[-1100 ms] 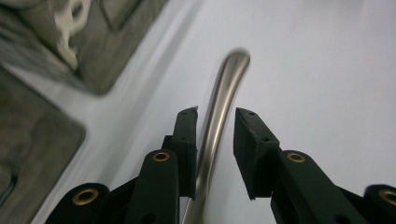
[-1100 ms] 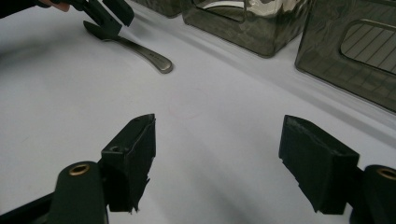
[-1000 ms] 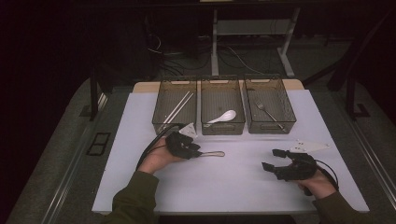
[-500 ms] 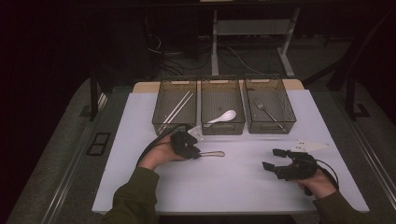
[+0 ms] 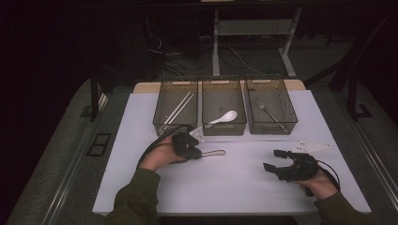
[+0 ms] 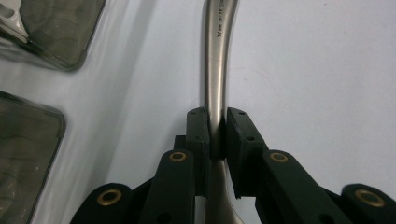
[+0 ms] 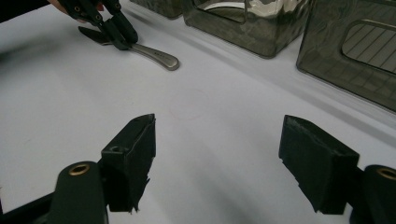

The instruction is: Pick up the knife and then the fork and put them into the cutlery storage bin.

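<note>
The left tongs (image 6: pixel 216 135) are pressed onto the handle of a metal utensil (image 6: pixel 215 70), pinched partway along its length; its working end lies under the tongs and cannot be identified. The handle runs straight ahead of these tongs, along their own line, and lies low on the white worktop (image 5: pixel 234 187); whether it is lifted cannot be told. In the high view the left tongs (image 5: pixel 196 153) are seen with the handle's free end pointing away toward the right tongs (image 5: pixel 277 159).

The right tongs (image 7: pixel 219 163) are spread wide and pinch nothing; the utensil (image 7: pixel 154 55) is seen ahead of them and to one side, well apart. The left hand (image 5: pixel 162 157) is thus by far the nearer one.

Just beyond the left tongs three mesh bins stand in a row: one holding chopsticks (image 5: pixel 180 107), the middle one a white spoon (image 5: pixel 224 117), and the farthest a fork (image 5: pixel 268 111). A pale flat piece (image 5: pixel 309 147) lies just beyond the right tongs.

Against the earlier frames, the left tongs are found slightly nearer the bins, the utensil being carried with them; the right tongs are unchanged.
</note>
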`<action>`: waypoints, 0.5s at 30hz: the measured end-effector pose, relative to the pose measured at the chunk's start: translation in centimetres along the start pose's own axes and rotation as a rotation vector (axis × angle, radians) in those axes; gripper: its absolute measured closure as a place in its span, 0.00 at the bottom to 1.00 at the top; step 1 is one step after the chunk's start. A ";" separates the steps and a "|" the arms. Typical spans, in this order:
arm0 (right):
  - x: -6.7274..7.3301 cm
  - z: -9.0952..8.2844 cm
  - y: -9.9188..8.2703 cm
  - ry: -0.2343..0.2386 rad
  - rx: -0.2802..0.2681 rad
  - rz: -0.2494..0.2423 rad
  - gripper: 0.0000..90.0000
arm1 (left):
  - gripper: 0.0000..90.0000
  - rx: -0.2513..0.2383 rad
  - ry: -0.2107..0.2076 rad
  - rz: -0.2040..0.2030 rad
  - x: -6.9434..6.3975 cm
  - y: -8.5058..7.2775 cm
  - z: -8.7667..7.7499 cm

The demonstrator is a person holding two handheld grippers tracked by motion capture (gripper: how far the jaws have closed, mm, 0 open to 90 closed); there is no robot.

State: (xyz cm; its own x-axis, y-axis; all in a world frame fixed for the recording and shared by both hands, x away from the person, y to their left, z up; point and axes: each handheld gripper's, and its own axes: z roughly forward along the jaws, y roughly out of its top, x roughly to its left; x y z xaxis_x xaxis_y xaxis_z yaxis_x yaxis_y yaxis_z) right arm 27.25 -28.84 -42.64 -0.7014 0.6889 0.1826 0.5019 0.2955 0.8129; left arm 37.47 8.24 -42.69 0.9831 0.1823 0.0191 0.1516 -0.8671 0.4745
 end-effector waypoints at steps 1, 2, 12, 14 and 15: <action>0.0 0.0 0.0 0.000 0.000 0.001 0.30 | 0.88 -0.001 0.004 0.003 0.0 0.0 0.0; 0.0 0.0 0.0 0.002 -0.001 0.001 0.30 | 0.88 -0.003 0.003 -0.002 -0.1 0.0 0.0; 0.4 -0.1 1.1 0.041 0.001 -0.037 0.27 | 0.88 -0.052 -0.045 -0.027 -0.9 -0.1 -0.6; 0.7 -0.1 1.7 0.053 0.021 -0.077 0.25 | 0.88 -0.062 -0.050 -0.027 -1.2 0.1 -0.7; 0.9 0.0 2.0 0.065 0.028 -0.087 0.25 | 0.88 -0.060 -0.052 -0.020 -1.3 0.2 -0.7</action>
State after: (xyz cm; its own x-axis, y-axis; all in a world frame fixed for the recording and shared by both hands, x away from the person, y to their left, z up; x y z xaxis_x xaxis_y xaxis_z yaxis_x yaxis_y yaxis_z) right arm 27.59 -27.62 -40.81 -0.7740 0.6156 0.1485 0.4511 0.3714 0.8115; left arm 36.12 8.17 -41.98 0.9842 0.1735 -0.0361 0.1663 -0.8339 0.5262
